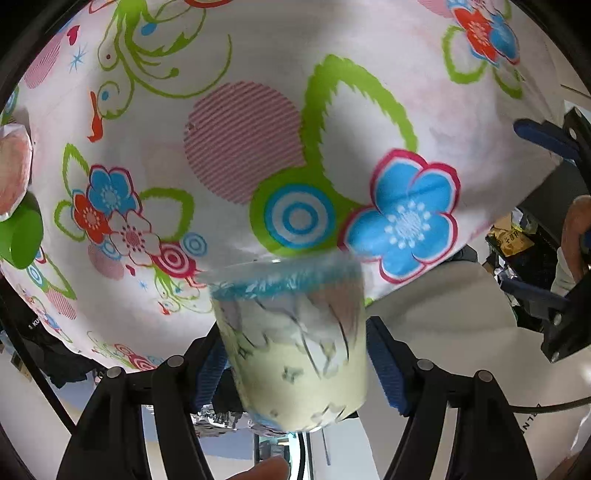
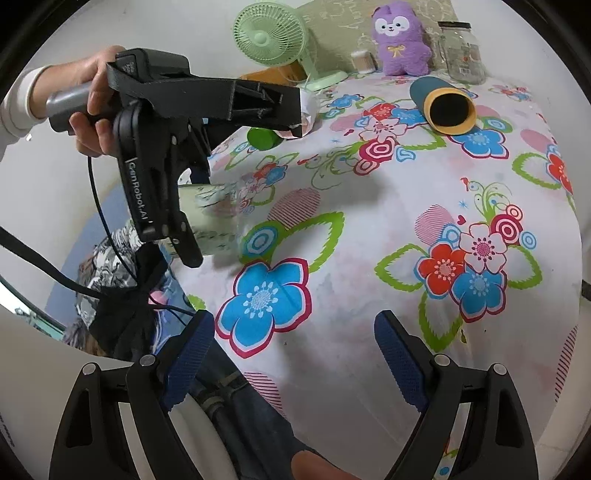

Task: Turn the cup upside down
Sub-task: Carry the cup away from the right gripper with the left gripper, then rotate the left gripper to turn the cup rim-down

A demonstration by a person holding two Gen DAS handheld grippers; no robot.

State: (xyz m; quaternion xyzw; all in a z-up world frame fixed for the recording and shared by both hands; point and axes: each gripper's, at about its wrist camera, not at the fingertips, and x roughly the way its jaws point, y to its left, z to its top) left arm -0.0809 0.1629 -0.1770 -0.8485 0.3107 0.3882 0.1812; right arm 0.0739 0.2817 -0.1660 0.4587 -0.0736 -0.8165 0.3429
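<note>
Left wrist view, from left to right: a green cup (image 1: 20,236) lies on its side at the left edge of the floral tablecloth (image 1: 236,92), with a crinkled pale wrapper (image 1: 13,170) just above it. Low in the centre, my left gripper (image 1: 295,369) clamps the task cup (image 1: 291,343), a pale cup with a blue rim band, its 2 blue pads (image 1: 388,373) pressed on either side. The cup is motion-blurred, and its rim points toward the cloth near a large blue flower print. At the right edge my right gripper (image 1: 546,221) enters, blue fingers spread.

Right wrist view, left to right: the left hand (image 2: 88,107) grips the grey handle of the left gripper (image 2: 184,221), which holds the cup (image 2: 214,221) tipped roughly sideways above the table edge. Behind it lies the green cup (image 2: 262,138). Further back stand a mint fan (image 2: 271,33), a purple plush toy (image 2: 400,37) and a glass jar (image 2: 461,51). A teal tube (image 2: 443,103) lies on its side on the tablecloth (image 2: 369,221). At the bottom, my right gripper (image 2: 291,365) hangs wide, holding nothing.
</note>
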